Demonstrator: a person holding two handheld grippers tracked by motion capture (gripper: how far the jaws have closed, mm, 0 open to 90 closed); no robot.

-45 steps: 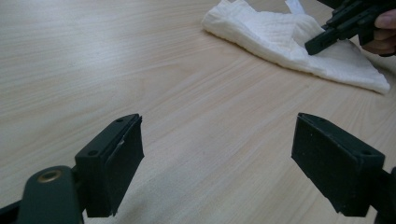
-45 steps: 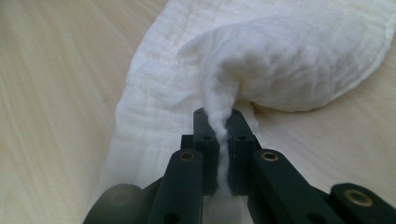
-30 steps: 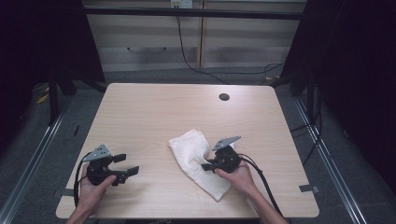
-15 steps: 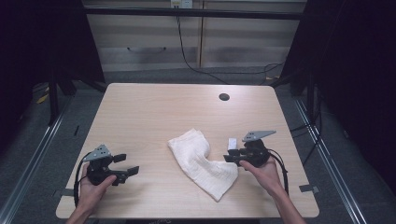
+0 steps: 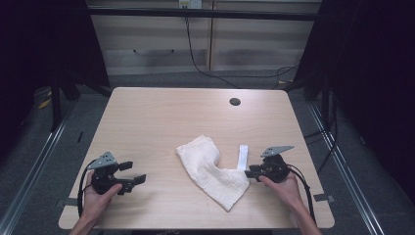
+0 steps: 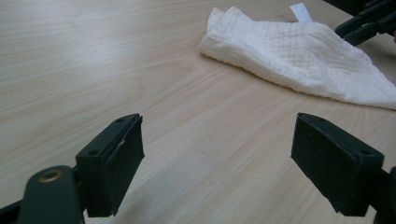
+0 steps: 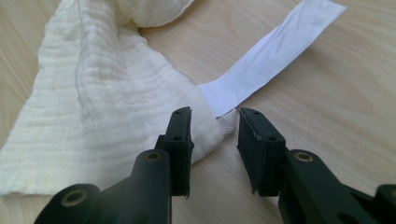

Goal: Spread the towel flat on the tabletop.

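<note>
- Looking from the high view: cloth [image 5: 211,171] lies crumpled on the table [image 5: 161,117], near the front edge, right of centre; a white label strip [image 5: 242,156] sticks out of it toward the right gripper [image 5: 251,172]. That gripper's jaws have just been opening, and from here it's hard to say if they touch the fabric. Left gripper [image 5: 136,180] sits well apart, jaws spread, nothing in them.
- Left gripper view: jaws wide over bare wood; cloth [image 6: 299,58] far off at top right. Reads as soft, light and limp, so it will sag and drag when lifted. Underside folds hidden.
- Right gripper view: jaws partly open, straddling the cloth corner [image 7: 219,126] where the label [image 7: 271,56] joins; pads not pressing on it. Probably best pinched at that corner or along a hem, since the thin label may slip. Cloth's left part is cut off by the frame.
</note>
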